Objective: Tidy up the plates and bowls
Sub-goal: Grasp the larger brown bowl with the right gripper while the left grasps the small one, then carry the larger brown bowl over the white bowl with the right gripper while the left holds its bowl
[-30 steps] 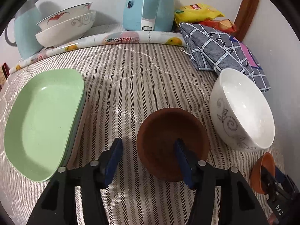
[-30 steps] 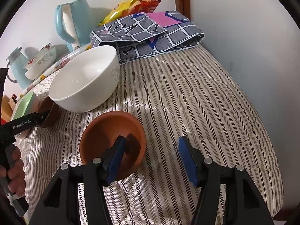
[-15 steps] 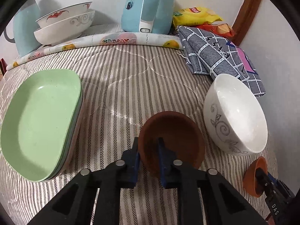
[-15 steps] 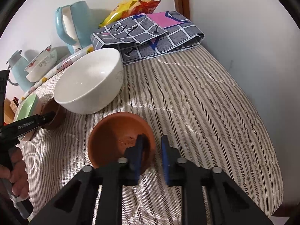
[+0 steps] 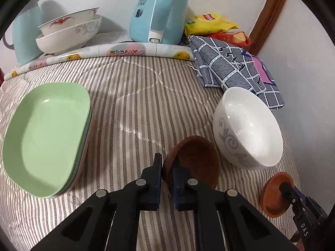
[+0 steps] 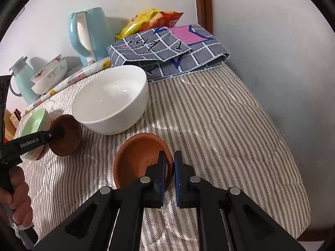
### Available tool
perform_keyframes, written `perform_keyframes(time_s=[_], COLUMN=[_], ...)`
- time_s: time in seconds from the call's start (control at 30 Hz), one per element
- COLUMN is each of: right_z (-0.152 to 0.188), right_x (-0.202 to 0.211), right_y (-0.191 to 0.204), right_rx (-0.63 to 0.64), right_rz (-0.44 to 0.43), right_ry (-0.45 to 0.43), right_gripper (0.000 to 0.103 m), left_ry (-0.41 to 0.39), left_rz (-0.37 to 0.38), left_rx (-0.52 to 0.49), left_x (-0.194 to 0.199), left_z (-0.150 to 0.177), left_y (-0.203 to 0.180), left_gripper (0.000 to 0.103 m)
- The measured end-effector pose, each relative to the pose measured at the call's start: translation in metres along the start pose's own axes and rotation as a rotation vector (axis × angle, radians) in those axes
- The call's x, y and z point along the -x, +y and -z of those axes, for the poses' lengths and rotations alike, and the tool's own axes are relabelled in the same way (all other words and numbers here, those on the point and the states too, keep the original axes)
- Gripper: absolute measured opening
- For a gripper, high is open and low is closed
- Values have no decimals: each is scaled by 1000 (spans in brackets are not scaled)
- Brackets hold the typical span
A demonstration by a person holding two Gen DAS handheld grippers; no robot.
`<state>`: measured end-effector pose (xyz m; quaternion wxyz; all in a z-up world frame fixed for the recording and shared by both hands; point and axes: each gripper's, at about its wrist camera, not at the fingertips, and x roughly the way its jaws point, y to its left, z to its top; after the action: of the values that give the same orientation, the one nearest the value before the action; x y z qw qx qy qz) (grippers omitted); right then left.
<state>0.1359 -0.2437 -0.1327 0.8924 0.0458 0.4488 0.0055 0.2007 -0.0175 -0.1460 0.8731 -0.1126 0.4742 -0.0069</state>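
My left gripper point(image 5: 166, 171) pinches the near rim of the dark brown bowl point(image 5: 194, 163), its jaws still closing, and the bowl tips up off the striped cloth. My right gripper point(image 6: 170, 167) grips the right rim of the orange-brown bowl point(image 6: 138, 161), one pad inside and one outside, its jaws also still closing. The large white bowl point(image 5: 247, 127) sits between the two small bowls. A stack of green plates point(image 5: 46, 133) lies at the left. The right wrist view shows the left gripper point(image 6: 58, 132) on the dark brown bowl point(image 6: 69, 138).
At the back stand two stacked patterned bowls point(image 5: 69, 33), a blue kettle point(image 5: 159, 10) and a blue jug point(image 5: 23, 35). A folded checked cloth point(image 5: 232, 71) and snack bags point(image 5: 209, 24) lie at the back right. A wall point(image 6: 272, 62) borders the right side.
Both grippers went from wide open to shut on their bowls' rims. The dark brown bowl has tipped up on its edge. The orange-brown bowl has tilted slightly.
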Motion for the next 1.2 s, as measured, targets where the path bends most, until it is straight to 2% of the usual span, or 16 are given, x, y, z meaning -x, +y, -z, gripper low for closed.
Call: perform_keyframes(time_s=[0.47,0.77,1.2], right_z=[-8,-28,-53], right_x=[26,45,48], right_y=[3,12,33], right_rx=[3,23,62], right_rz=[5,8,-5], right_ry=[-51,-105,-145], right_gripper=[8,8,8], left_ry=[-41,-62,-103], left_rz=[13,26,33], left_rx=[12,27,30], left_x=[24,38,54], left_z=[-4,-12,-27], left_y=[4,9,16], left_gripper=[9,9,9])
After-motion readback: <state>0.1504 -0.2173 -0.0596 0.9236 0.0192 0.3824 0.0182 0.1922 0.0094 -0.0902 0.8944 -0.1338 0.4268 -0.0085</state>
